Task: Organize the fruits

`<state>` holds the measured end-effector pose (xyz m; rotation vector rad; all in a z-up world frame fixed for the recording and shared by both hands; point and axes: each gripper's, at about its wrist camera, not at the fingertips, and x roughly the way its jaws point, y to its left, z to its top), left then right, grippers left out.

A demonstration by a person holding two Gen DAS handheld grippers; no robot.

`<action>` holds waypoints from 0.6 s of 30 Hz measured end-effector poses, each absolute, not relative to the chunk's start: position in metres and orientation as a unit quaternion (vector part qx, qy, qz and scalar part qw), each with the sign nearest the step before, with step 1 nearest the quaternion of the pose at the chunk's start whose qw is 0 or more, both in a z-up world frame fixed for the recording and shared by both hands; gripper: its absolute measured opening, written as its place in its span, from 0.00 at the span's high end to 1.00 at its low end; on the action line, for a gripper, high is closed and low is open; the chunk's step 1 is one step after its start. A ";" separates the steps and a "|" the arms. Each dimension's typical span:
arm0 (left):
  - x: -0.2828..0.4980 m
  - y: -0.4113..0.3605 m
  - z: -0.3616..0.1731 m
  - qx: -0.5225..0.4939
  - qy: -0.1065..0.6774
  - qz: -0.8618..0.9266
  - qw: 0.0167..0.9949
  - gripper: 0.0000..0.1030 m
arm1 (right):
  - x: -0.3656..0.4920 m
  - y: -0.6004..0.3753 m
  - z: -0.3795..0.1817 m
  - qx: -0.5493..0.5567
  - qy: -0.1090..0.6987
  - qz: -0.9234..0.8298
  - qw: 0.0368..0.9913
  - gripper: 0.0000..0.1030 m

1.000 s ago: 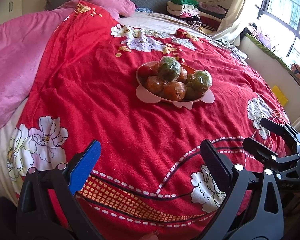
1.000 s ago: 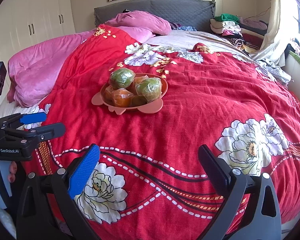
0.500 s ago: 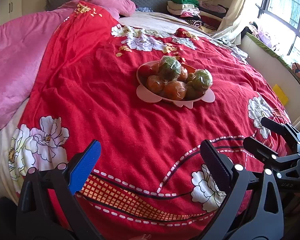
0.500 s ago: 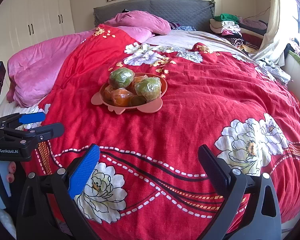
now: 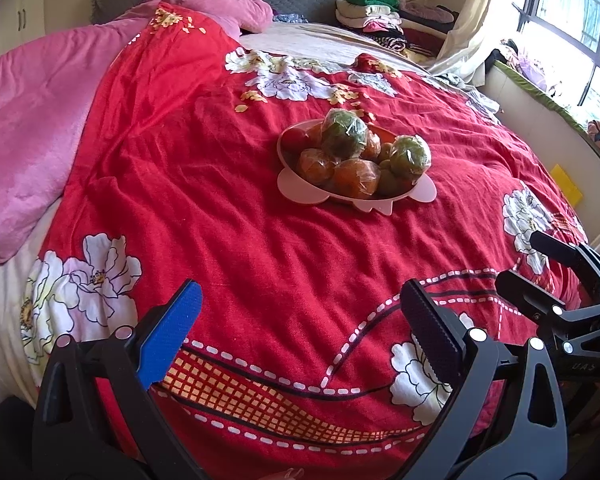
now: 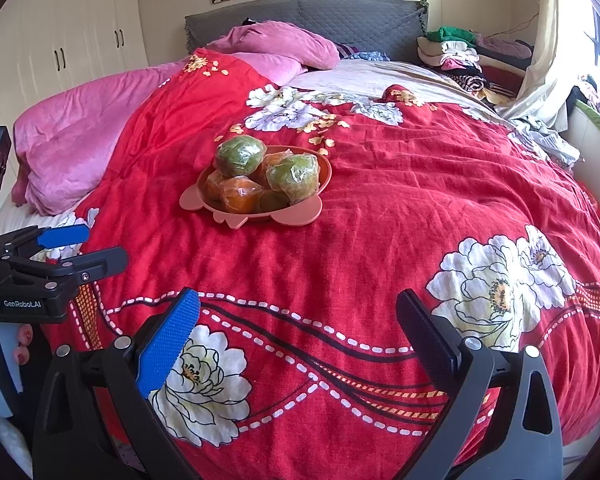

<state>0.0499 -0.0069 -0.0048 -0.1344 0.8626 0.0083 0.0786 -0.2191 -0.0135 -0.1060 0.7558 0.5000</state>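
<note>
A pink plate (image 5: 300, 184) with small ear-shaped tabs stands on the red floral bedcover (image 5: 228, 216), about in the middle of the bed and well away from its foot edge. The plate is full of fruits wrapped in clear film. In the left wrist view, two green wrapped fruits lie on top: one (image 5: 343, 134) toward the headboard side and one (image 5: 410, 156) toward the window side of the plate. Below them lie orange wrapped fruits (image 5: 356, 176), and a red fruit (image 5: 294, 138) shows at the far left rim. The fruits touch each other and make a small heap. No fruit lies on the bedcover outside the plate.

The left gripper (image 5: 300, 320) hovers above the foot edge of the bed, with its jaws spread wide and nothing between them. One finger carries a blue pad (image 5: 168, 340) and the other a black pad (image 5: 432, 336). The right gripper (image 6: 296, 324) is also wide apart and empty, and it hangs over the foot edge of the bed too, beside the left one. Both grippers are well apart from the plate. In the right wrist view, fingertips of a person (image 6: 22, 344) with painted nails show at the left border, under the body of the left gripper.

A pink blanket (image 6: 80, 140) lies along the left side of the bed. A grey headboard (image 6: 340, 12) stands at the far end, and folded clothes (image 6: 452, 52) are piled at the far right corner. White wardrobe doors (image 6: 60, 40) stand behind the left side of the bed.
</note>
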 end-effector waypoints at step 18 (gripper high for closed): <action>0.051 -0.007 -0.007 -0.071 0.425 -0.001 0.902 0.10 | 0.079 -0.220 -0.015 -0.051 0.366 0.240 0.898 0.05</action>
